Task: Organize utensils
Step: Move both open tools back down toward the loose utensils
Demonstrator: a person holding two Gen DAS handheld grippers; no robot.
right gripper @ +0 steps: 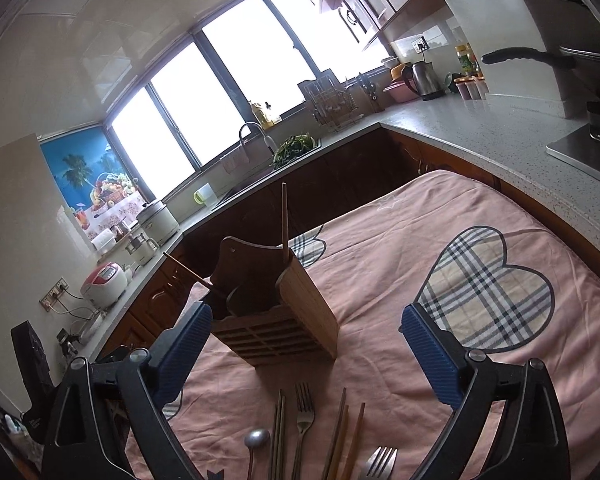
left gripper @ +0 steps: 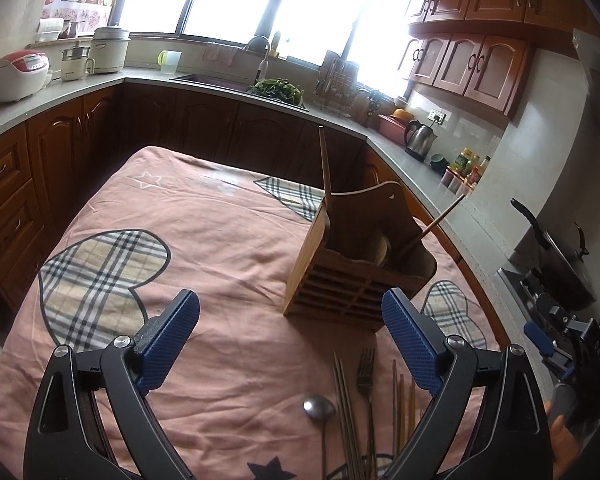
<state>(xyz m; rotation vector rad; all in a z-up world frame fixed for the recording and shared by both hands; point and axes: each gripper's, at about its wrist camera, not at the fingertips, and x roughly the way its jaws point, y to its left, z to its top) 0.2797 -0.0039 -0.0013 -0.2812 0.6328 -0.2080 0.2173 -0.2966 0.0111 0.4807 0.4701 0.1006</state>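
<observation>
A wooden utensil holder (left gripper: 356,276) (right gripper: 276,316) stands on the pink cloth, with one wooden chopstick (left gripper: 325,164) (right gripper: 285,220) upright in it and another (left gripper: 440,220) (right gripper: 188,270) leaning out. In front of it lie a spoon (left gripper: 319,408) (right gripper: 257,438), metal chopsticks (left gripper: 346,400) (right gripper: 278,432), a fork (left gripper: 366,376) (right gripper: 304,412) and wooden chopsticks (left gripper: 404,400) (right gripper: 342,432). A second fork (right gripper: 378,464) shows only in the right wrist view. My left gripper (left gripper: 290,296) and right gripper (right gripper: 306,312) both hover open and empty above the utensils, short of the holder.
The pink cloth (left gripper: 220,248) (right gripper: 420,248) with plaid hearts covers the table. Kitchen counters (left gripper: 452,200) (right gripper: 480,128) run behind and beside it, carrying a kettle (left gripper: 419,138), a rice cooker (left gripper: 18,74) and bottles. My right gripper's body (left gripper: 548,344) shows at the right edge of the left wrist view.
</observation>
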